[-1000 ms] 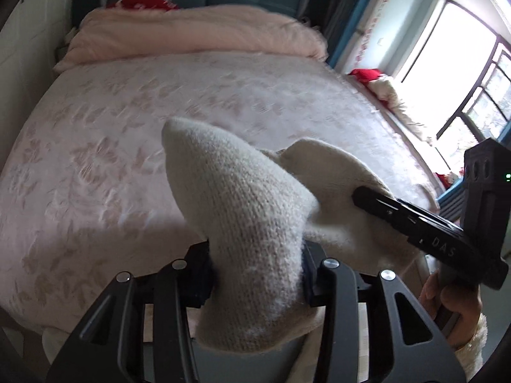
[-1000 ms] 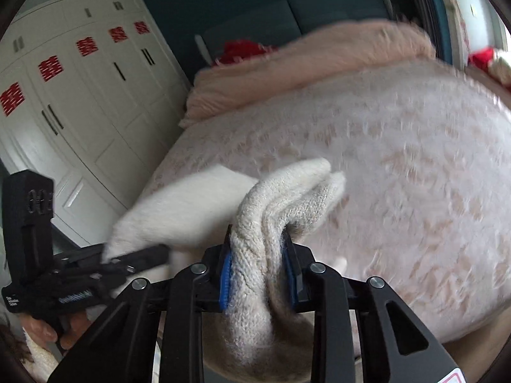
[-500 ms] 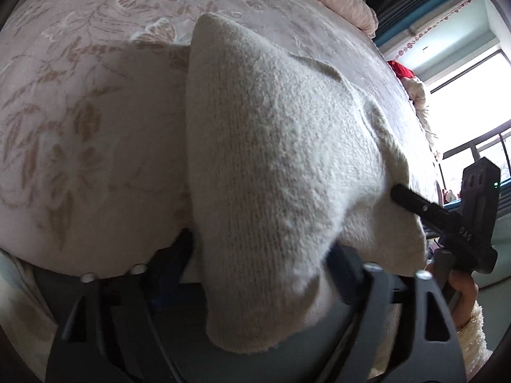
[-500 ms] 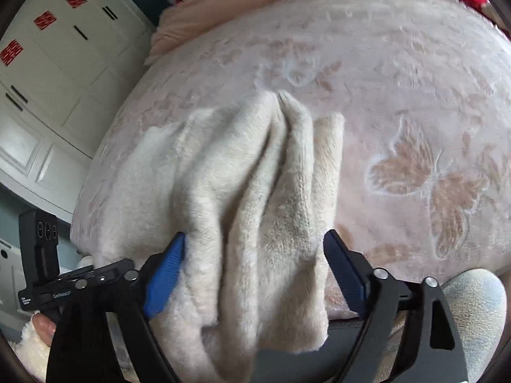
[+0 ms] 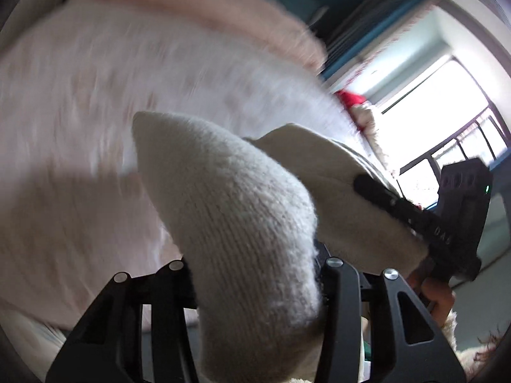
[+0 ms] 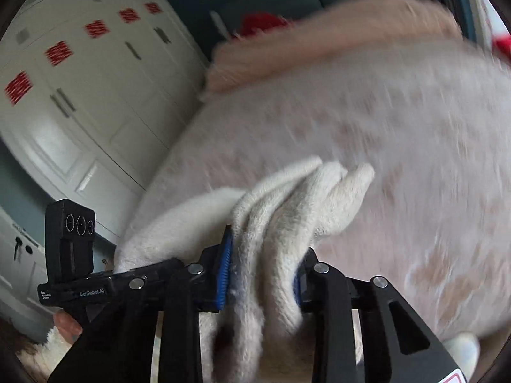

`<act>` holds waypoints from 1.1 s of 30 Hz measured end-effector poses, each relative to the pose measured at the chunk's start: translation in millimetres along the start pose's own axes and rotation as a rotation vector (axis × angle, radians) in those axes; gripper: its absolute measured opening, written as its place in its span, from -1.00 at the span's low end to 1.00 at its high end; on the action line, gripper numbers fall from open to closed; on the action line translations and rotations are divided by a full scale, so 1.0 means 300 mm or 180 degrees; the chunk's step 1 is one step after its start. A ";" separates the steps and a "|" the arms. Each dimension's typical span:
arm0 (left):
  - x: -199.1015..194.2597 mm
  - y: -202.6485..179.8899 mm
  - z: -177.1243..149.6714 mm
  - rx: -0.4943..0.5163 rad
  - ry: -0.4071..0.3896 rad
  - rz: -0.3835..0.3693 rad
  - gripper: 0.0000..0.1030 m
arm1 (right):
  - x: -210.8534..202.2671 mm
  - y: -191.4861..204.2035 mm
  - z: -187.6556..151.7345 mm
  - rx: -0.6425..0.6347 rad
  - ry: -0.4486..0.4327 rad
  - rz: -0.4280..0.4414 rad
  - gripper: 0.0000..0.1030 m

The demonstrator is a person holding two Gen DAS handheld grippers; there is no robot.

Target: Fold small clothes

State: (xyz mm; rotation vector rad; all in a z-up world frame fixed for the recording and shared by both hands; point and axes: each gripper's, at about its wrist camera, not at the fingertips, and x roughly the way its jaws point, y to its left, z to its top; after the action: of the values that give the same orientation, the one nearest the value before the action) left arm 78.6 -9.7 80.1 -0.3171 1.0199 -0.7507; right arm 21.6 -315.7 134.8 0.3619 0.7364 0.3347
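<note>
Garment (image 5: 242,223) of cream knit, bunched and lifted above the bed (image 5: 80,127), near its foot edge. Clamped at either end by left gripper (image 5: 255,274) and right gripper (image 6: 262,274) fingers. Judged early: no flat fold laid yet.

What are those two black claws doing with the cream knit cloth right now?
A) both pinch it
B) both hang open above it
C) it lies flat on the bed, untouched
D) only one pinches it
A: the left gripper and the right gripper each clamp a bunch of the cloth.
</note>
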 end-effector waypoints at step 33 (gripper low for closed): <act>0.265 0.300 0.018 0.0335 0.0042 0.1999 0.62 | 0.539 -0.060 -0.129 -0.0055 0.0877 -0.0627 -0.71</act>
State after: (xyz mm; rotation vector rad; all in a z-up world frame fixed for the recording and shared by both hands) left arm 144.8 -1.3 -20.0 0.1042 1.0118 -0.2342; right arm 109.5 -256.3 5.6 0.2261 1.0305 0.2061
